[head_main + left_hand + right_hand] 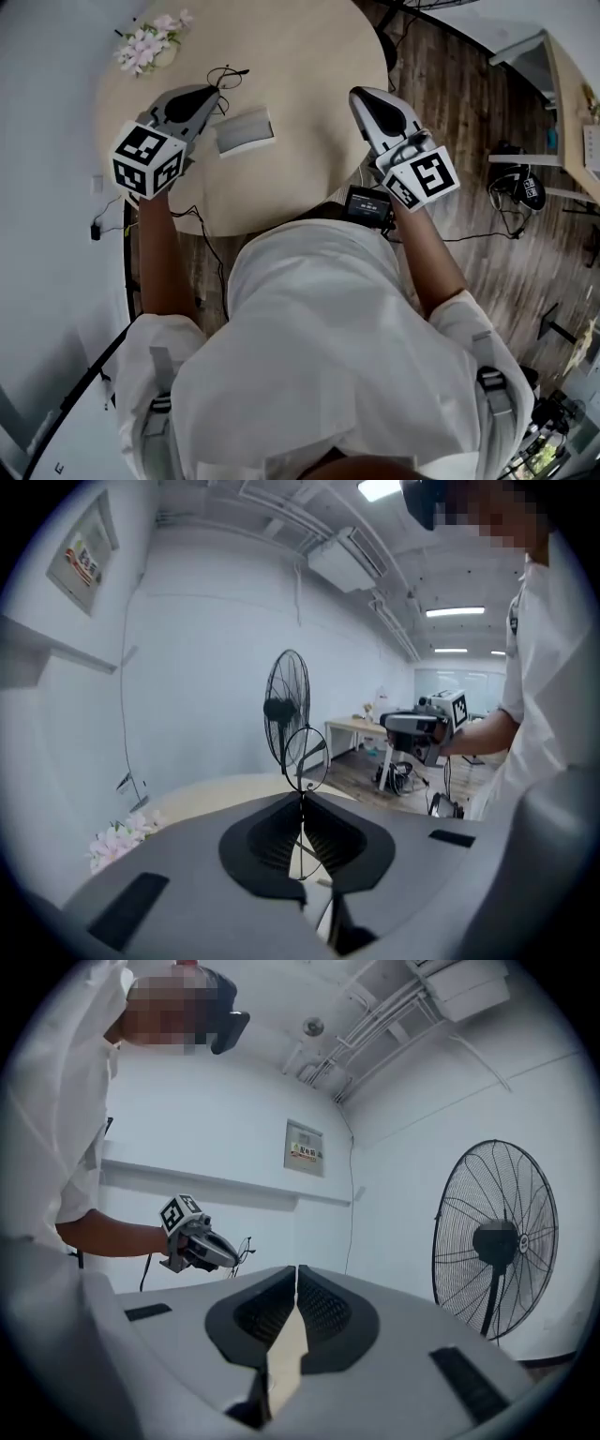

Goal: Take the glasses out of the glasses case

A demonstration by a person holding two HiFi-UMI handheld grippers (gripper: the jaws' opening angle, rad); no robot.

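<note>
Jaws of the left gripper (217, 94) are pinched shut on a thin black wire-framed pair of glasses (228, 77), held up over the left of the round pale wooden bench (309, 56). In the left gripper view one round lens rises past the closed tips, with a thin wire of the frame caught between them. The right gripper (361, 94), over the bench's right side and well apart from the left, has its jaws pressed together on nothing.

The glasses appear to be out, so the main step looks done. Only setting them down seems left.

At the bench's near edge, by the person's right hand, sits a small black device with a lit screen (367, 203). Farther in, the flat grey rectangular glasses case (246, 131) lies on the bench just right of the left gripper and just nearer than the glasses; whether its lid is up cannot be told. A pink-and-white bunch of flowers (150, 42) rests at the far left edge, apart from the case and not judged an obstacle. Beyond the bench stands a black pedestal fan (286, 705).
</note>
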